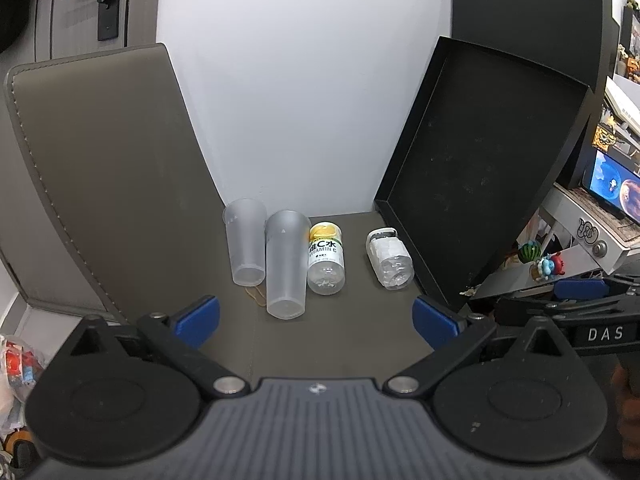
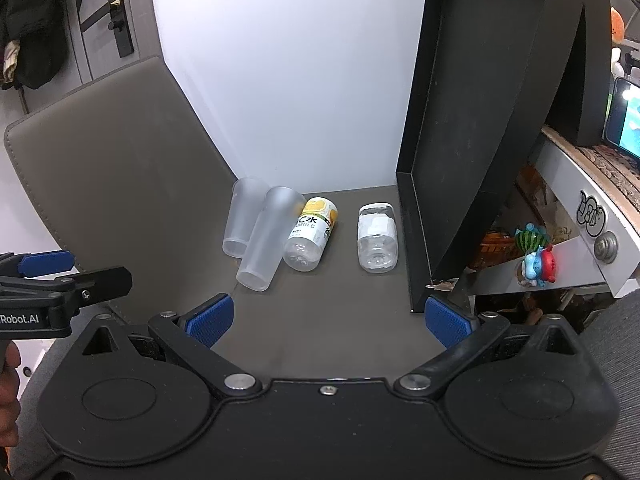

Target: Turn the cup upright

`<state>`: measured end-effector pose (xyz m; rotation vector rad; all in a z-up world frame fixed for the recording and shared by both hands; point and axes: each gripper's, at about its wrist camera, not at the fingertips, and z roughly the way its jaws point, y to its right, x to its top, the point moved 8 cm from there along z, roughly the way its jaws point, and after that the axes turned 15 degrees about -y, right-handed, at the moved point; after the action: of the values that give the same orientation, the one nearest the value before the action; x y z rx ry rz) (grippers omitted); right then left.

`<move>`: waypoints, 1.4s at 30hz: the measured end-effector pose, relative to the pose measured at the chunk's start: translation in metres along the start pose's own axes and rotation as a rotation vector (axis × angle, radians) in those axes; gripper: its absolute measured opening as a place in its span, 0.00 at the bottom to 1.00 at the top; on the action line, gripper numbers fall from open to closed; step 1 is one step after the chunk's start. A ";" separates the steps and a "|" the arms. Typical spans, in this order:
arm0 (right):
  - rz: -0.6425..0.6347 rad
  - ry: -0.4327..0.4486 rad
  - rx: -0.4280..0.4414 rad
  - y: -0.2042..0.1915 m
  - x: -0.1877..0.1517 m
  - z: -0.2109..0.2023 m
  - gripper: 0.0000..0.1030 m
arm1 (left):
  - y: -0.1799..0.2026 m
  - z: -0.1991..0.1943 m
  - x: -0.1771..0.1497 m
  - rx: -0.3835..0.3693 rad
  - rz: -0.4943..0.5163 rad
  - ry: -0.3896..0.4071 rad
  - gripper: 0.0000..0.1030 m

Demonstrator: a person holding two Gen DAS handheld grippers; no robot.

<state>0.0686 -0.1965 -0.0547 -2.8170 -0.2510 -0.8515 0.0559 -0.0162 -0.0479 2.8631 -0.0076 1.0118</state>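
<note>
Approach stage: both the left gripper (image 1: 316, 318) and right gripper (image 2: 328, 316) hang spread wide and empty. The nearer cup (image 1: 285, 265) lies touching the vitamin bottle (image 1: 326, 258); next, straddle its wall.

Two frosted cups (image 1: 245, 241) (image 1: 285, 264), two plastic bottles (image 1: 326, 258) (image 1: 389, 258), one black tray (image 1: 476, 168)
</note>
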 end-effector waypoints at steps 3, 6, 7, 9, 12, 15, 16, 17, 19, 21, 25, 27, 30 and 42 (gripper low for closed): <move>-0.002 -0.001 0.007 -0.001 0.001 0.000 1.00 | -0.002 0.000 -0.001 -0.004 -0.009 -0.001 0.99; 0.000 -0.004 0.012 0.000 0.000 0.001 1.00 | -0.003 0.000 -0.002 -0.009 -0.013 -0.004 0.99; 0.004 -0.007 0.013 0.000 -0.001 0.001 1.00 | -0.003 0.000 -0.002 -0.009 -0.015 -0.004 0.99; 0.014 -0.014 0.018 0.002 -0.001 0.003 1.00 | -0.004 0.000 -0.003 -0.010 -0.019 -0.005 0.99; 0.019 -0.014 0.011 0.004 -0.002 0.004 1.00 | -0.004 0.001 -0.002 -0.006 -0.023 -0.008 0.99; 0.022 -0.016 0.011 0.003 -0.003 0.005 1.00 | -0.005 0.002 -0.002 0.001 -0.024 -0.001 0.99; 0.022 -0.015 0.011 0.003 -0.003 0.005 1.00 | -0.005 0.002 -0.001 0.007 -0.023 0.005 0.99; 0.019 -0.016 0.012 0.003 -0.003 0.005 1.00 | -0.005 0.002 -0.001 0.010 -0.019 0.013 0.99; 0.015 -0.017 0.013 0.002 -0.003 0.006 1.00 | -0.003 0.002 0.001 0.015 -0.011 0.023 0.99; 0.019 -0.009 0.011 0.003 -0.003 0.006 1.00 | -0.002 0.004 0.001 0.008 -0.017 0.017 0.99; 0.034 -0.008 0.007 0.006 -0.003 0.009 1.00 | -0.003 0.013 0.004 -0.019 -0.039 -0.012 0.99; 0.041 -0.021 0.009 0.009 -0.001 0.014 1.00 | -0.004 0.017 0.006 -0.018 -0.042 -0.018 0.99; 0.031 -0.031 0.003 0.010 0.000 0.017 1.00 | -0.006 0.023 0.011 -0.015 -0.055 -0.038 0.99; 0.060 -0.077 0.010 0.026 0.017 0.039 1.00 | -0.002 0.051 0.038 -0.049 -0.066 -0.080 0.99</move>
<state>0.1092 -0.2114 -0.0806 -2.8362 -0.1806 -0.7282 0.1175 -0.0179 -0.0634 2.8373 0.0541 0.8724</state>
